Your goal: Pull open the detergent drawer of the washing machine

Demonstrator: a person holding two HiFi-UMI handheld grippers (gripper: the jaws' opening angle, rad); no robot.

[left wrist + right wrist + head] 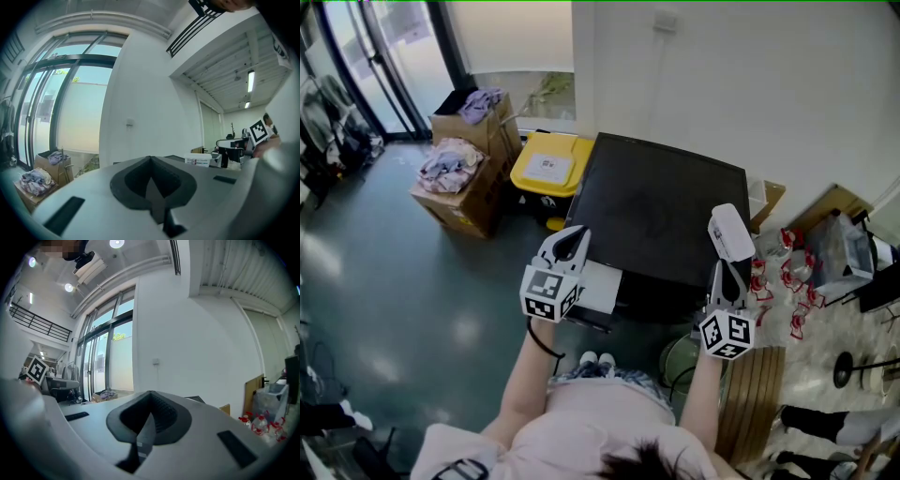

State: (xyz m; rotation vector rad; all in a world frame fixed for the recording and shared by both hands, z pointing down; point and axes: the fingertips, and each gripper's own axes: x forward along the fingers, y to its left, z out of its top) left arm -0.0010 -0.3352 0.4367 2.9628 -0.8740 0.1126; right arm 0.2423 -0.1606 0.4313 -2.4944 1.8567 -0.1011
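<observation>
Your left gripper [572, 234] hangs at the washing machine's [666, 211] front-left corner — jaws together, empty. Your right gripper [728, 225], over its right edge, is closed too.

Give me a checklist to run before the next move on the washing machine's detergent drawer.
1. Left gripper empty, jaws together: ok.
2. Right gripper empty, jaws together: ok.
3. Washing machine directly ahead of the person: ok.
4. Drawer position: a white part juts out at the front left, below the left gripper. Whether it is the drawer already open: cannot tell.
5. Grippers aimed at the drawer: not ok. Both gripper views look over the machine at the wall.
6. Yellow bin beside the machine stands apart from both grippers: ok.
</observation>
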